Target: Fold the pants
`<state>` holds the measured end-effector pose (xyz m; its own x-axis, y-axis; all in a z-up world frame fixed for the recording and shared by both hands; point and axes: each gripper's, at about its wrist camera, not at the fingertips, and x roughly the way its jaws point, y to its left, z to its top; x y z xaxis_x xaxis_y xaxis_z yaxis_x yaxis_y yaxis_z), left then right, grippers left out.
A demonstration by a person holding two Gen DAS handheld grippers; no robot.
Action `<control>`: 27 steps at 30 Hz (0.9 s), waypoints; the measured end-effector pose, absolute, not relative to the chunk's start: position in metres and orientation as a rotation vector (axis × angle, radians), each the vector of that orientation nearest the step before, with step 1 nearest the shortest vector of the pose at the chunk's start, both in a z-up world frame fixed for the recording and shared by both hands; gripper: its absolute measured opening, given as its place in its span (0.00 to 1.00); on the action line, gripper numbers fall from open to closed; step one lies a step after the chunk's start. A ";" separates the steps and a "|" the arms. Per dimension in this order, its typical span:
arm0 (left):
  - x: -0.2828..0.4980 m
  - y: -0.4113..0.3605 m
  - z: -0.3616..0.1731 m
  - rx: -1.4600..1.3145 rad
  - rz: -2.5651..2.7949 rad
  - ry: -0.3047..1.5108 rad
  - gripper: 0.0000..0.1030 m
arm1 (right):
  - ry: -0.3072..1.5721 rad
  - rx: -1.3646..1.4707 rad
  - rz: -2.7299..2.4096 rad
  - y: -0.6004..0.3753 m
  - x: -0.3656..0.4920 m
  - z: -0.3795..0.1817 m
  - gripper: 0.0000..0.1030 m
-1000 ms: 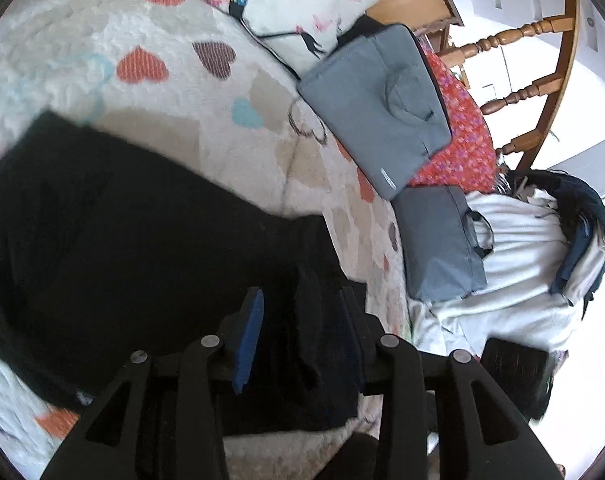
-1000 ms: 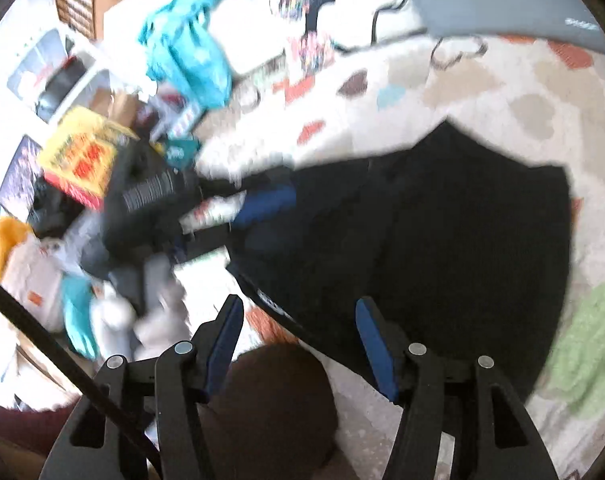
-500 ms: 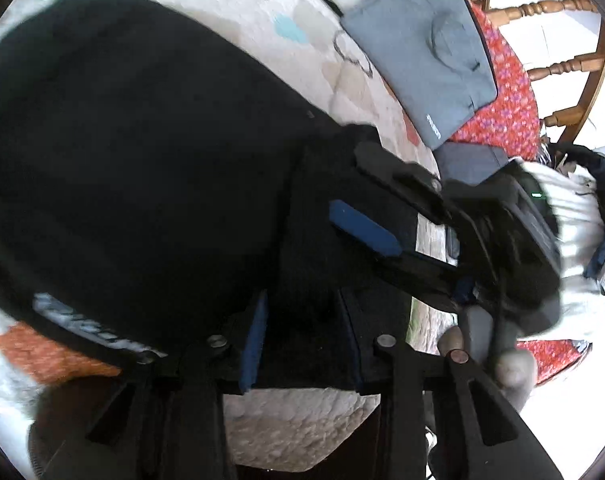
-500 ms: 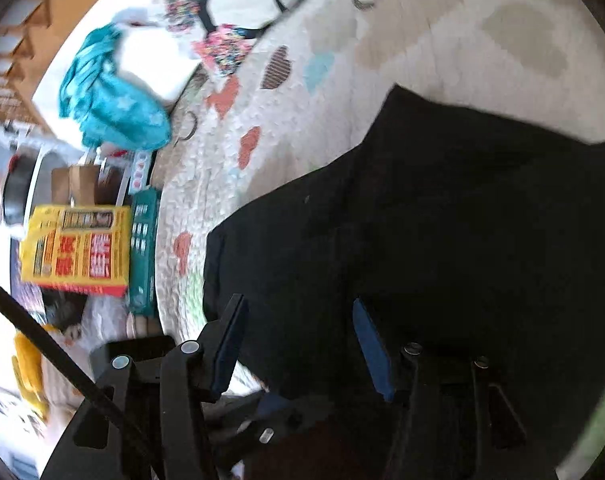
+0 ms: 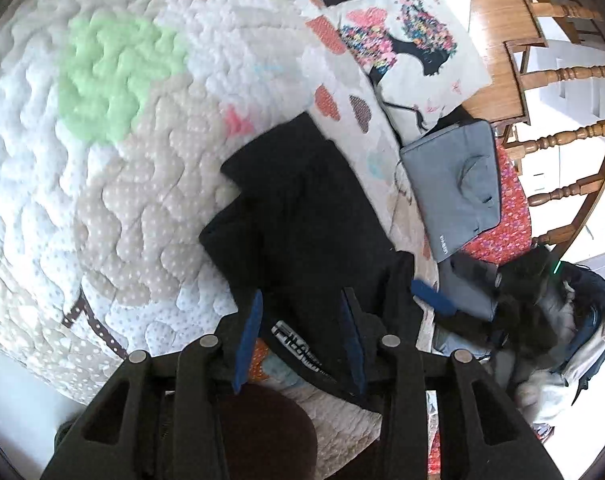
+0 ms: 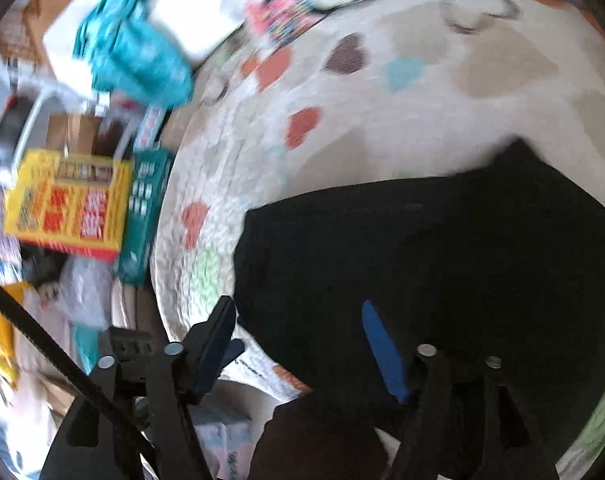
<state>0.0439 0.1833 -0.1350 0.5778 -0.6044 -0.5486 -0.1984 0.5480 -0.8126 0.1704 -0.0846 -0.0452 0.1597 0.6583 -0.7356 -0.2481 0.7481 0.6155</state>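
Spread wide on both tools, fingers (image 5: 249, 336) gripping nothing: left gripper (image 5: 300, 334) poised above the near edge of the black pants (image 5: 306, 216), right gripper (image 6: 302, 344) likewise parted over the same dark cloth. Folded into a compact bundle on the heart-patterned quilt (image 5: 114, 184), white logo strip showing near the front edge. Apparently let go so the fold can settle flat. Off to the side, grey laptop bag (image 5: 458, 184) and printed pillow (image 5: 414, 52), well apart from the garment. Right view motion-blurred
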 end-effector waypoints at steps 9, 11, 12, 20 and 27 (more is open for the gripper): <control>0.044 0.180 -0.168 -1.134 -0.297 0.997 0.49 | 1.465 0.098 0.553 0.049 0.219 -0.080 0.75; 0.044 0.181 -0.171 -1.165 -0.314 0.988 0.51 | 1.518 0.014 0.505 0.073 0.228 -0.090 0.86; 0.043 0.181 -0.171 -1.174 -0.321 0.984 0.52 | 1.537 -0.030 0.484 0.082 0.230 -0.094 0.88; 0.049 0.166 -0.168 -1.155 -0.309 0.987 0.53 | 1.640 -0.495 0.304 0.152 0.231 -0.126 0.98; 0.050 0.159 -0.153 -1.099 -0.356 0.976 0.16 | 1.517 -0.532 0.344 0.138 0.211 -0.104 0.63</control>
<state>0.0502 0.1592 -0.1533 0.5556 -0.6764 -0.4835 -0.2069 0.4507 -0.8683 0.2107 0.1375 -0.1038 0.0391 -0.1117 -0.9930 -0.5289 0.8408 -0.1154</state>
